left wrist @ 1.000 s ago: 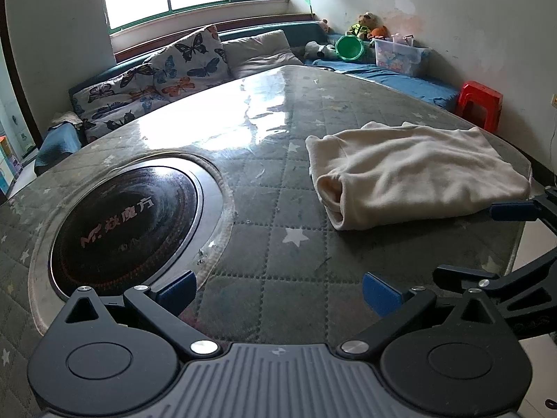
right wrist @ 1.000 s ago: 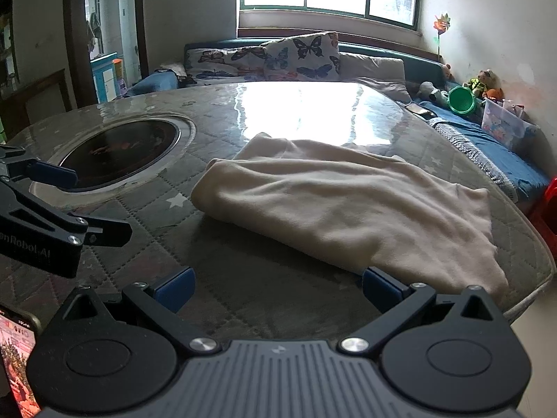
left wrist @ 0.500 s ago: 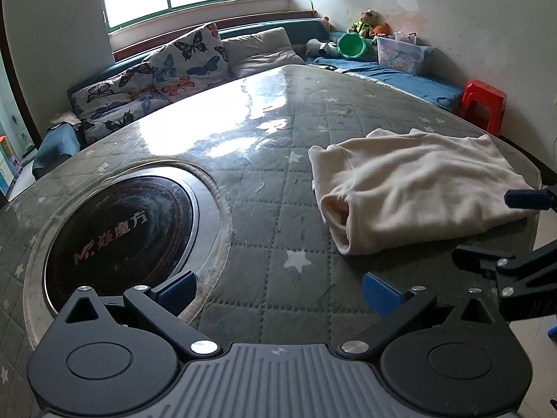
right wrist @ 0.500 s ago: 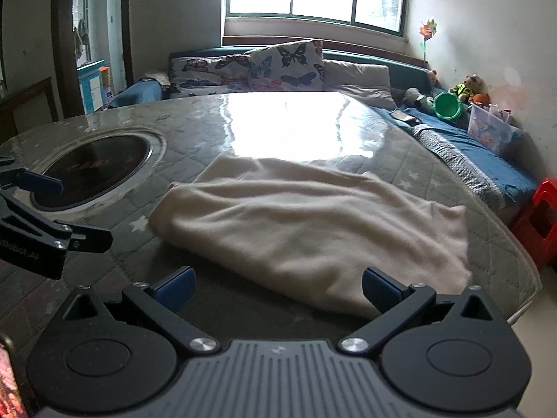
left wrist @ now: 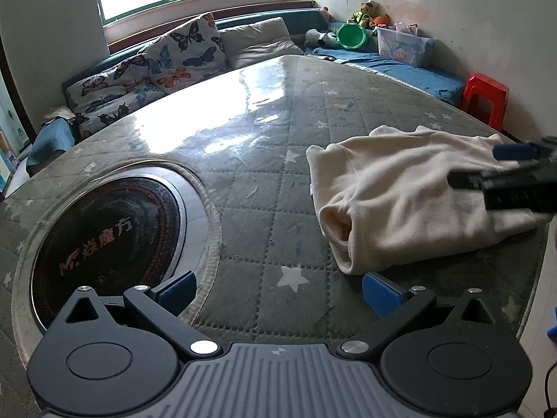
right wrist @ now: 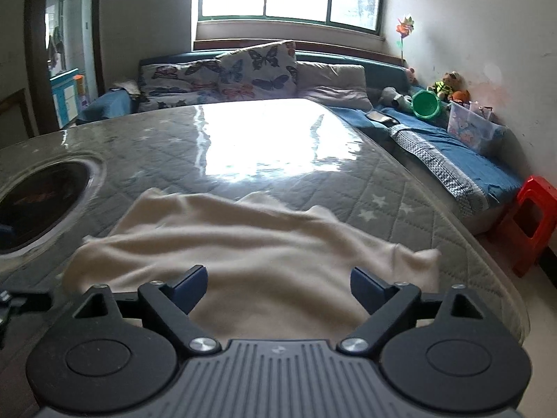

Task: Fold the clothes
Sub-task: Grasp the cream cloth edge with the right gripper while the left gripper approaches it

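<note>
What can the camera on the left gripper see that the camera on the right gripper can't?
Only the left wrist view shows the writing on the round black cooktop and the cloth's open rolled end. Only the right wrist view shows the doorway with the blue cabinet. Both show the cream cloth on the quilted table, the butterfly pillows, the green bucket and the red stool. The left gripper is open over bare table; the right gripper, jaws just narrowing, straddles cloth.

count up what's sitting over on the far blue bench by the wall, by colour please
Green bucket: 1
Clear plastic storage box: 1
Grey plush toy: 1
Brown teddy bear: 1
Orange plush toy: 1
Total: 5
</note>
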Demonstrator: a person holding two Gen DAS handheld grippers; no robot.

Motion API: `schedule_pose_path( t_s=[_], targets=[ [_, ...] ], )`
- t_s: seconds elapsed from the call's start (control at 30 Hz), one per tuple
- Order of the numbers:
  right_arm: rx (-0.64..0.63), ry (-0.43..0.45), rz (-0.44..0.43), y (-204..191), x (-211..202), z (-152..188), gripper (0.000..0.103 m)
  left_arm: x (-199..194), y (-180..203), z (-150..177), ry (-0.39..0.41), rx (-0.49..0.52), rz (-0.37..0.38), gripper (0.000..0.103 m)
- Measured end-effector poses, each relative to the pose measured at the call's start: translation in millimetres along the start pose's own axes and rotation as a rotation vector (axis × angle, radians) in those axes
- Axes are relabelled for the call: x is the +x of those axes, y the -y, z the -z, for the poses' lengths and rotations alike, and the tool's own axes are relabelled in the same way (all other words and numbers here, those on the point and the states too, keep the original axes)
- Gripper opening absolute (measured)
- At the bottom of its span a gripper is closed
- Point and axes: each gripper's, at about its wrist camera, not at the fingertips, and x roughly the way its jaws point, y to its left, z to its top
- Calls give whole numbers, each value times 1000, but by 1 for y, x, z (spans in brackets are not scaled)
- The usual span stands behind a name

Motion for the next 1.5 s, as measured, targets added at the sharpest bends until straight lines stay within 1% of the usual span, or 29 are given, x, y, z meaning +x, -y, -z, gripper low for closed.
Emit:
schedule_pose_path(
  t_s=[0.1,0.2,0.3,0.47,0.53,0.6,0.67,0.73,0.77,0.8,0.83,0.87,0.93,0.97,1.0,1.03,1.1,1.23,1.37,1.5],
  targets=[
    [9,-15,18,9,16,-9,84,2,0,-2,-4,2,1,103],
    [21,-23,33,16,30,-16,81,2,0,-3,-3,7,2,103],
    [37,-32,36,23,43,-23,75,2,-2,-3,-4,10,-3,103],
    [28,-53,52,28,60,-30,73,3,-6,-3,-6,5,-12,103],
    [26,-61,58,29,65,-31,69,3,-8,-2,-6,2,-14,103],
    [28,-73,56,31,70,-31,68,2,-9,-2,-5,0,-16,103],
    [32,-81,48,31,73,-31,65,2,-11,-2,-6,-2,-18,103],
    [43,-85,29,33,74,-31,56,2,-12,-2,-8,-2,-20,103],
    [48,-84,26,33,75,-30,55,2,-12,-2,-8,-2,-22,103],
    [48,-83,24,33,75,-30,49,2,-13,-2,-9,-2,-23,103],
    [48,-79,18,33,74,-30,41,1,-13,-1,-9,-3,-24,103],
    [47,-71,12,32,72,-30,38,1,-13,-1,-9,-5,-26,103],
    [43,-54,4,31,67,-30,24,1,-14,-2,-8,-8,-27,103],
    [39,-43,2,30,63,-30,21,0,-15,-2,-6,-8,-27,103],
    [35,-32,2,28,59,-29,16,0,-16,-2,-5,-9,-27,103],
    [30,-19,-1,27,53,-29,13,-1,-16,-2,-3,-10,-27,103],
    [26,1,-17,24,42,-28,10,-2,-17,-2,1,-12,-28,103],
    [-1,49,-82,9,9,-20,9,-5,-20,-2,10,-18,-29,103],
    [-24,80,-181,-13,-28,-6,9,-8,-22,-2,17,-23,-33,103],
    [-65,79,-287,-37,-59,12,9,-12,-22,-4,27,-27,-30,103]
  ],
)
